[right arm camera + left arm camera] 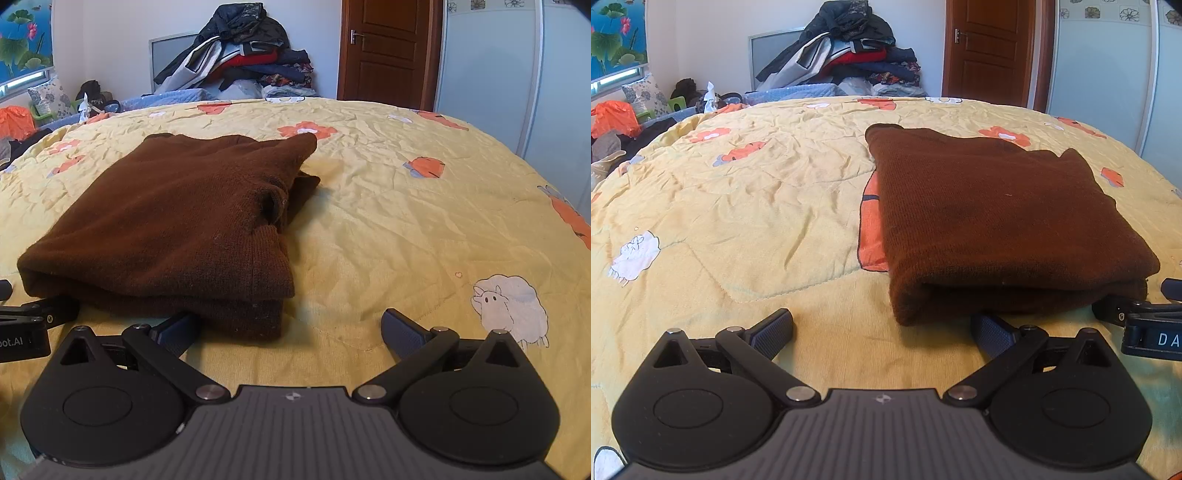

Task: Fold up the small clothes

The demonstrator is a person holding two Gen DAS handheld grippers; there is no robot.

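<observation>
Hidden: the near underside of the brown sweater (1004,221) is shadowed; how many layers it has cannot be told.
Cut off: the right gripper (291,328) shows in the left wrist view only as a black piece at the edge, with part of a label.
Sweater: folded into a thick rectangle, lying flat on the yellow quilt (738,206) of the bed, near its front edge.
Left gripper (882,328): jaws spread wide, nothing between them; the right-hand pad sits just beside the sweater's near edge.
Right gripper: jaws wide apart, empty; the left-hand pad is against or just under the sweater's front corner, cannot tell which.
Containers: none can be made out; a heap of clothes (846,48) is piled beyond the bed, by the wall.
</observation>
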